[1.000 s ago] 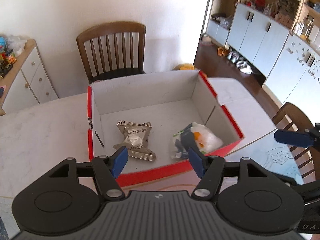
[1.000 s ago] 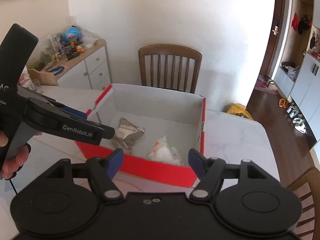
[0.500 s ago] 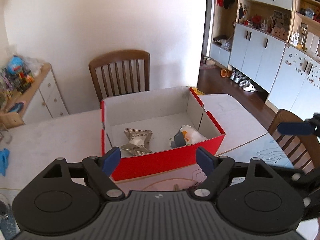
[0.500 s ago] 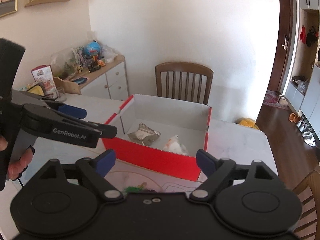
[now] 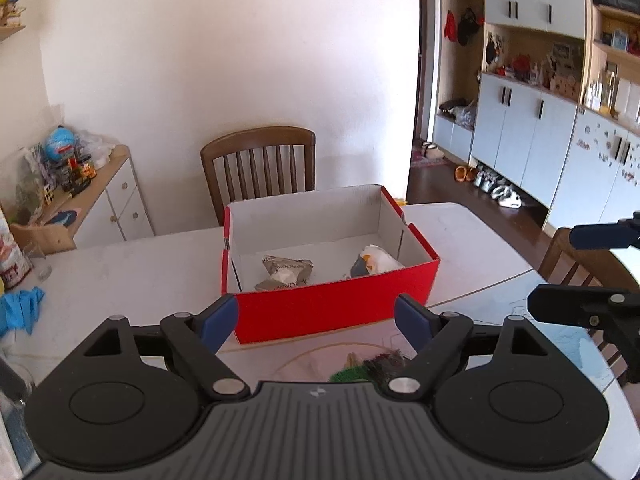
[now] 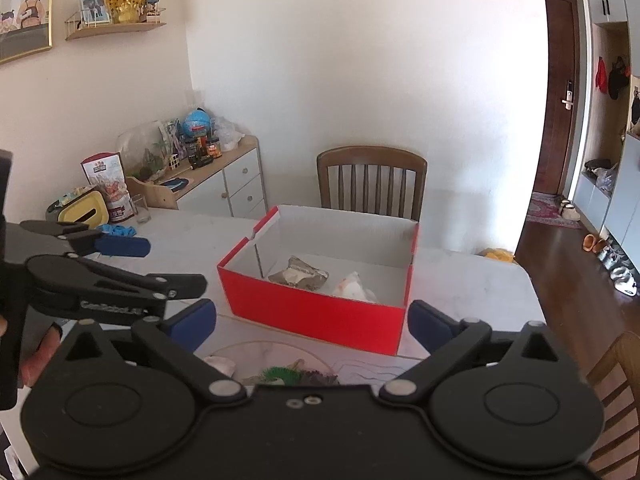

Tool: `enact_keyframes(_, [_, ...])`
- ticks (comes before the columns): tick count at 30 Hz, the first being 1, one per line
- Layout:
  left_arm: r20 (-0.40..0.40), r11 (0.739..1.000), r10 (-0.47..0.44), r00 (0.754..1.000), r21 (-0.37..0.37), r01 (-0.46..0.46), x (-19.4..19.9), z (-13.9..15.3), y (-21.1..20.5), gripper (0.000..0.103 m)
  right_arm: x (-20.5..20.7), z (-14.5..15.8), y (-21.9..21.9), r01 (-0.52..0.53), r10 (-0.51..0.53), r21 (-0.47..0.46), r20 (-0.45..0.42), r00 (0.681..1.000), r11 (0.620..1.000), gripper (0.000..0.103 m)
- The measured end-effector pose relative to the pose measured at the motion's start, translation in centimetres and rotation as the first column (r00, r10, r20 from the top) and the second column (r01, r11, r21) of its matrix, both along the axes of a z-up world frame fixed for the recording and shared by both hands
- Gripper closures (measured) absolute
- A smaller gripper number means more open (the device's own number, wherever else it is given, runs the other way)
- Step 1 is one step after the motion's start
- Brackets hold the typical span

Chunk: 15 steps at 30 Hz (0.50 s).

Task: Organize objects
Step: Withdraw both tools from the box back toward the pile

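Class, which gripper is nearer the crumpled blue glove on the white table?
Left. The left gripper sits just right of the crumpled blue glove; the right gripper is farther right. Both jaws have just been opening, empty.

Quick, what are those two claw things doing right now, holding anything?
Left gripper: open, just widened, holding nothing.
Right gripper: open, just widened, holding nothing.

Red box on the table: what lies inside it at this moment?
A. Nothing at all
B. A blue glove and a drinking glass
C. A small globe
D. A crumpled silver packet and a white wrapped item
D: inside the red box, a crumpled silver packet lies on its floor on the left and a white wrapped item on the right.
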<state>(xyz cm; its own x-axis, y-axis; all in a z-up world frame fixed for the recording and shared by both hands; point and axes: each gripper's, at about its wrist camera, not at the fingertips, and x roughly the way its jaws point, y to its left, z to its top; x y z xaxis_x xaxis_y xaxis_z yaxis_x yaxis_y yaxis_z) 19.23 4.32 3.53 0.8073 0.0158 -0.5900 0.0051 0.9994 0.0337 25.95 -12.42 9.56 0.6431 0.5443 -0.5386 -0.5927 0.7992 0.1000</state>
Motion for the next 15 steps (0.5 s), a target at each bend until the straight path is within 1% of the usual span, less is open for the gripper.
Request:
enact_keyframes(2, [0.002, 1.000, 0.009, 1.000, -0.018, -0.009, -0.8, -0.2, 0.0, 0.018, -0.5, -0.2, -0.4, 0.002, -0.002, 0.008, -0.001, 1.000, 1.000, 0.001])
enact_keyframes(4, [0.009, 1.000, 0.016, 1.000, -0.021, -0.016, -1.6, -0.4, -0.1, 0.017, -1.0, -0.5, -0.7, 0.002, -0.002, 0.010, 0.006, 1.000, 1.000, 0.001])
enact_keyframes(5, [0.013, 1.000, 0.021, 1.000, -0.018, -0.021, -1.9, -0.5, -0.2, 0.012, -1.2, -0.6, -0.7, 0.001, -0.001, 0.008, 0.011, 1.000, 1.000, 0.001])
enact_keyframes(6, [0.017, 1.000, 0.022, 1.000, -0.017, -0.021, -2.3, -0.6, -0.2, 0.005, -1.5, -0.8, -0.8, -0.001, 0.001, 0.004, 0.017, 1.000, 1.000, 0.001])
enact_keyframes(8, [0.033, 1.000, 0.023, 0.999, -0.017, -0.023, -3.0, -0.8, -0.1, 0.000, -2.0, -1.0, -1.0, -0.004, 0.004, -0.003, 0.028, 1.000, 1.000, 0.001])
enact_keyframes(11, [0.050, 0.999, 0.028, 0.998, -0.025, -0.026, -3.8, -1.2, 0.2, 0.000, -2.7, -1.6, -1.1, -0.007, 0.007, -0.016, 0.043, 0.999, 1.000, 0.001])
enact_keyframes(14, [0.049, 0.998, 0.030, 0.998, -0.059, -0.027, -4.5, -2.0, 0.7, 0.000, -3.3, -2.6, -1.2, -0.014, 0.015, -0.036, 0.041, 0.999, 0.999, 0.001])
enact_keyframes(15, [0.042, 0.996, 0.032, 0.999, -0.084, -0.028, -4.8, -2.5, 0.9, 0.000, -3.5, -3.0, -1.1, -0.013, 0.015, -0.042, 0.038, 0.999, 0.999, 0.001])
